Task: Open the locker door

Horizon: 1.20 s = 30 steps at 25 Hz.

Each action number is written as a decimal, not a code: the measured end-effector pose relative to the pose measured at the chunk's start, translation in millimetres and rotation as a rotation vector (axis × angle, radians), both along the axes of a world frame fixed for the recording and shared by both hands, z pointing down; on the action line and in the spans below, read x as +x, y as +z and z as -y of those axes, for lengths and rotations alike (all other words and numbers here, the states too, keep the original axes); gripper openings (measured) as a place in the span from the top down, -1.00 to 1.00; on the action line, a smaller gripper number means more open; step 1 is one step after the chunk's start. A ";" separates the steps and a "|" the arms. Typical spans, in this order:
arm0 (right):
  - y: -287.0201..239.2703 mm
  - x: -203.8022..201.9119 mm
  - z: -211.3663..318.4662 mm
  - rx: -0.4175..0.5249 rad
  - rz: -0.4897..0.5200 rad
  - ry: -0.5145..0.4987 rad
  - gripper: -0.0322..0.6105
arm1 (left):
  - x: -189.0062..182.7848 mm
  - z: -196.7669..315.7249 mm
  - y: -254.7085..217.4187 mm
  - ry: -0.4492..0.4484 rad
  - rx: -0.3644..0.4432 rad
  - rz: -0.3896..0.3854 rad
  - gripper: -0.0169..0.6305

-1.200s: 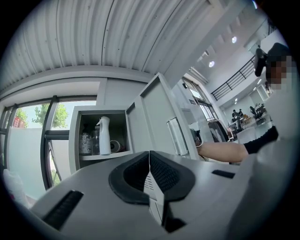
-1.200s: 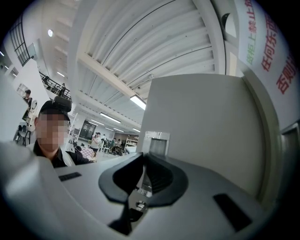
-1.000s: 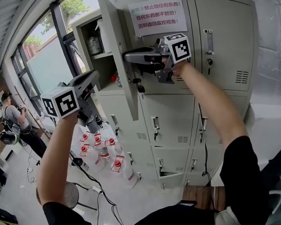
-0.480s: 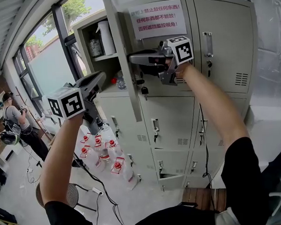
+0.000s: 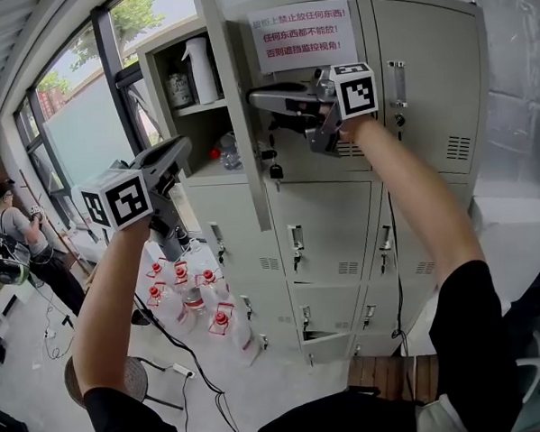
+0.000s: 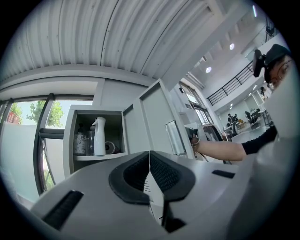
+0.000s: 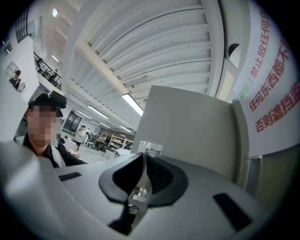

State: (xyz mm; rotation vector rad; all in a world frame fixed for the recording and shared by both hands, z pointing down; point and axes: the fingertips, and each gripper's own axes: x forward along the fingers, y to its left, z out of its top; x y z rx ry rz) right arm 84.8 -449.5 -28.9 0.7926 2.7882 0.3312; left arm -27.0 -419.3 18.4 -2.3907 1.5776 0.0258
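Note:
The grey locker door (image 5: 235, 122) at the top left of the locker bank stands swung out, edge-on to me. My right gripper (image 5: 257, 99) is shut on the metal handle (image 7: 148, 148) at the door's free edge; the door panel (image 7: 187, 124) fills the right gripper view. My left gripper (image 5: 180, 152) hangs lower left, apart from the lockers, with its jaws shut and nothing between them (image 6: 149, 165). In the left gripper view the open door (image 6: 154, 117) and the compartment show beyond the jaws.
Inside the open compartment stand a white spray bottle (image 5: 201, 68) and a jar (image 5: 180, 87) on a shelf. A paper notice (image 5: 304, 35) hangs on the neighbouring door. Several red-capped bottles (image 5: 188, 292) and a stool (image 5: 132, 376) are on the floor; a person (image 5: 19, 246) stands far left.
The door has swung a little wider with my right gripper on its handle, showing more of the shelf. The left gripper has stayed in about the same place.

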 end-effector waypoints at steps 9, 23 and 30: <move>-14.2 -8.9 8.7 0.012 0.044 0.508 0.80 | -8.9 -26.9 -9.3 0.160 0.053 0.017 0.90; 15.5 22.5 -50.9 -0.007 0.127 1.083 0.82 | -2.5 -61.9 14.0 0.452 0.069 -0.036 0.90; 65.9 -7.5 -111.1 -0.085 0.143 1.050 0.82 | -13.7 -75.2 59.7 0.466 0.053 -0.059 0.90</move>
